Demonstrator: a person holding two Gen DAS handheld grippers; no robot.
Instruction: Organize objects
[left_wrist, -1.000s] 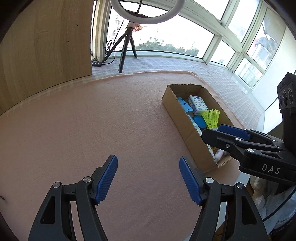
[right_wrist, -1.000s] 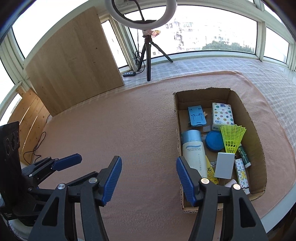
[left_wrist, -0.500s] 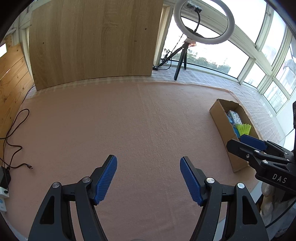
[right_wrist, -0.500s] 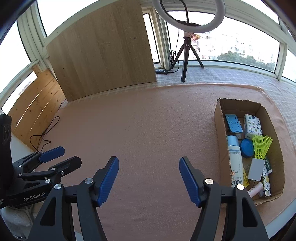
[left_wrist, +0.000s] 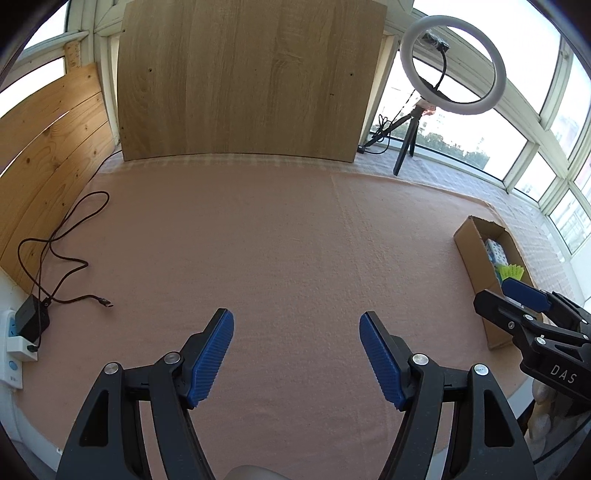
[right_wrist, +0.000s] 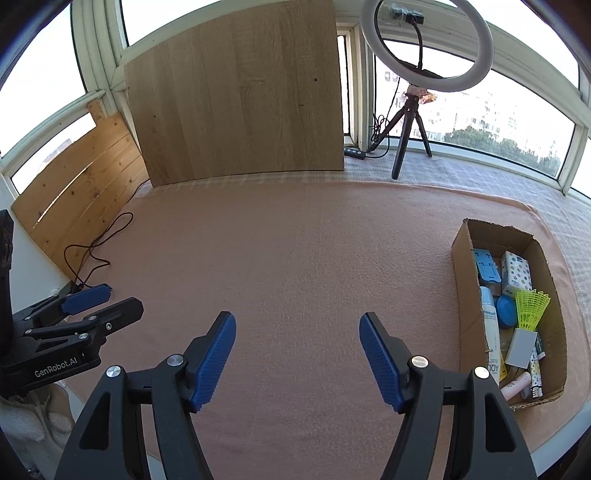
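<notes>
Hovering over bare pink mat (right_wrist: 295, 258), both claws spread, nothing between pads: left gripper (left_wrist: 296, 360), right gripper (right_wrist: 297, 360), right's jaws just been opening. Box (right_wrist: 463, 295) at far right of mat, already packed w/ shuttlecock (right_wrist: 532, 308), bottle (right_wrist: 490, 332), blue lid (right_wrist: 506, 312), patterned pack (right_wrist: 519, 271). No loose items visible on mat, so sorting looks about done, maybe finished. Cable (left_wrist: 62, 254) at left, ring light (right_wrist: 426, 44) at far edge. Readable: "GenRobot.AI" and "DAS" on gripper bodies, partial "AQU" on bottle.
</notes>
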